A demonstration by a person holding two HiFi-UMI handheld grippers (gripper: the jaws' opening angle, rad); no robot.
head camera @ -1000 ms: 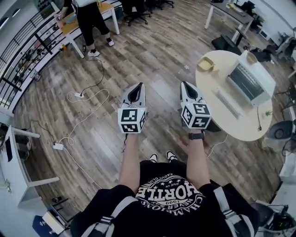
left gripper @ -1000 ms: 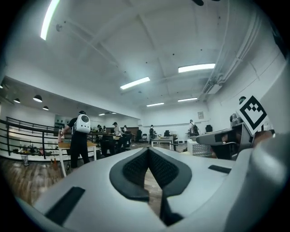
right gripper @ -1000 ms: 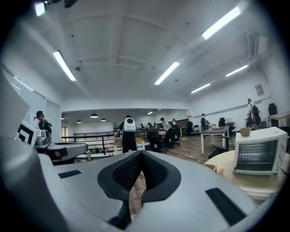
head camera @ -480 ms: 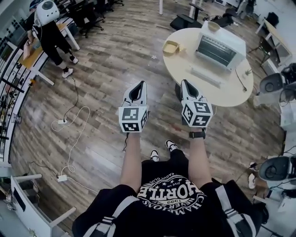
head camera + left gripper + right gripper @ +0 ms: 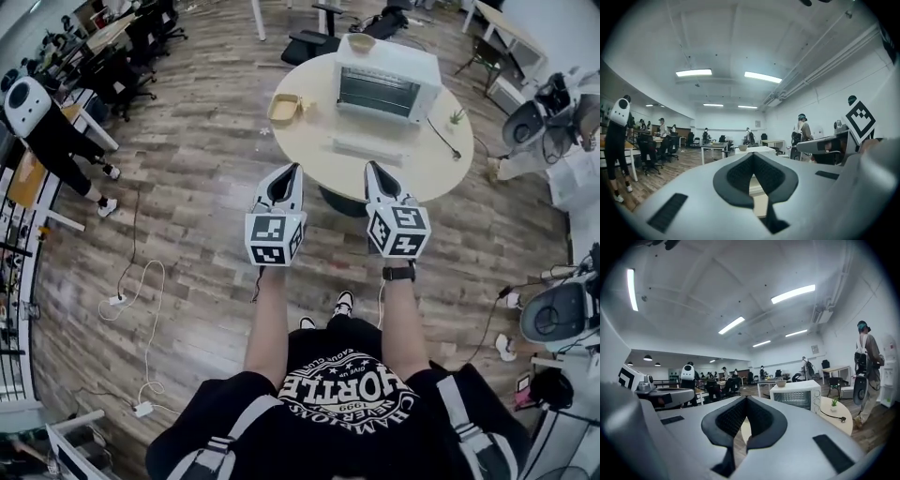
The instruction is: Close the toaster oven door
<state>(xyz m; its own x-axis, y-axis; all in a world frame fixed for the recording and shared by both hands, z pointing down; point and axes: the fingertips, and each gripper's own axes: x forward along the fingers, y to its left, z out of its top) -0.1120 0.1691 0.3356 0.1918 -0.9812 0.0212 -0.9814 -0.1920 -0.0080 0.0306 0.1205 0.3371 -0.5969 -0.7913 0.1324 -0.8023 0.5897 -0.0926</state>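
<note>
We hold both clenched and empty: left gripper (image 5: 287,172) and right gripper (image 5: 373,170) ride side by side at mid-frame. Past their tips comes the table (image 5: 309,141), which has swung in from the upper right to dead ahead, so we're squared up now. The door (image 5: 367,148) lies dropped flat, still open, before the oven (image 5: 386,80) at top centre. Not in reach yet, we judge.
</note>
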